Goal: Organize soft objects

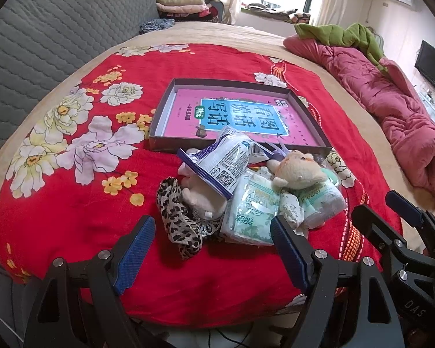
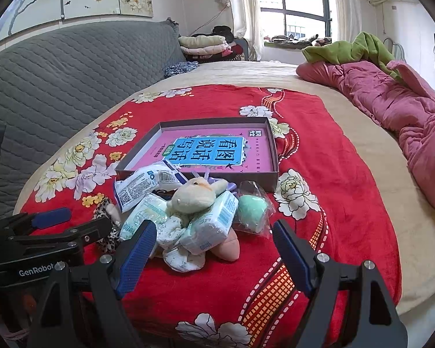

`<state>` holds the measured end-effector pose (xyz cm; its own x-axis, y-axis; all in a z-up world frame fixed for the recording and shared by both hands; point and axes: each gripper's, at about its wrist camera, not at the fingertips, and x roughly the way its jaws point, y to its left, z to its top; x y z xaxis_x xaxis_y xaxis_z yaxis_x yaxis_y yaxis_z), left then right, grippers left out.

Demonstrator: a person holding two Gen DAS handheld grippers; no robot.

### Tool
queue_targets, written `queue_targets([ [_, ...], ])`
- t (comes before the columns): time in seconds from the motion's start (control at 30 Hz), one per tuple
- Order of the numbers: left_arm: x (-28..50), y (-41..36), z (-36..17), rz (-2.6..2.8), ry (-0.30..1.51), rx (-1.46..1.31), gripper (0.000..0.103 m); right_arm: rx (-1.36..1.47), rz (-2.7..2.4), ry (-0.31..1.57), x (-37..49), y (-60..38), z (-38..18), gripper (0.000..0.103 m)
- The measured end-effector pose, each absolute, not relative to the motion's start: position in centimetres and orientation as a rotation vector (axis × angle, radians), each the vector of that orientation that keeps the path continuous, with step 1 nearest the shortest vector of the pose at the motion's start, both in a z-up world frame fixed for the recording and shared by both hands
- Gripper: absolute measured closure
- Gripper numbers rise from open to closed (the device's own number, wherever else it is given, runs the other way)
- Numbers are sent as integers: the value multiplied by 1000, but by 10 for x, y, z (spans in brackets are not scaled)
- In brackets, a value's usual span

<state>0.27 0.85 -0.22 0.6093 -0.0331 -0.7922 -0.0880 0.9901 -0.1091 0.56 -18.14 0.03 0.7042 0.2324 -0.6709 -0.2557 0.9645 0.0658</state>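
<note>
Soft objects sit heaped on the red floral blanket (image 2: 333, 232) of the bed, just in front of both tools and just short of the shallow grey cardboard box (image 2: 271, 181) with a pink printed sheet inside. Left tool (image 1: 214, 249) and right tool (image 2: 214, 249) each hang above the heap's near edge with blades spread wide, pinching nothing. Nearest lie the leopard-print fabric band (image 1: 177, 226) and the white spotted cloth (image 2: 179, 256); pulling either could drag the pile apart, since the green-and-white tissue packs (image 1: 249, 211) and the beige plush animal (image 2: 194, 195) rest partly on them. Slick wrapping on the white-and-blue plastic packet (image 1: 226, 162) and the bagged green sponge (image 2: 250, 211) may slip from a shallow pinch. Working side by side, the tools could collide over so tight a cluster.
</note>
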Motion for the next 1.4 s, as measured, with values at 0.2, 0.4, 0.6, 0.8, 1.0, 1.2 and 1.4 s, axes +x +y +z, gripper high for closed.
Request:
queue_targets([
  [0.2, 3, 10, -2, 28, 919, -147, 21, -33, 275, 738, 6, -180, 1, 21],
  [0.4, 3, 11, -3, 29, 920, -149, 21, -31, 276, 741, 5, -181, 1, 21],
  [0.6, 3, 10, -4, 30, 921, -146, 21, -28, 281, 743, 5, -180, 1, 21],
  [0.8, 3, 11, -5, 31, 921, -154, 21, -25, 281, 746, 4, -180, 0, 21],
  [1.0, 3, 20, -9, 26, 944, -183, 21, -21, 281, 759, 7, -182, -2, 21],
  [1.2, 4, 39, -19, 56, 972, -206, 21, -13, 279, 759, 9, -183, -5, 21],
  [1.4, 11, 56, -40, 73, 1030, -247, 21, -15, 284, 772, 15, -183, -12, 21],
])
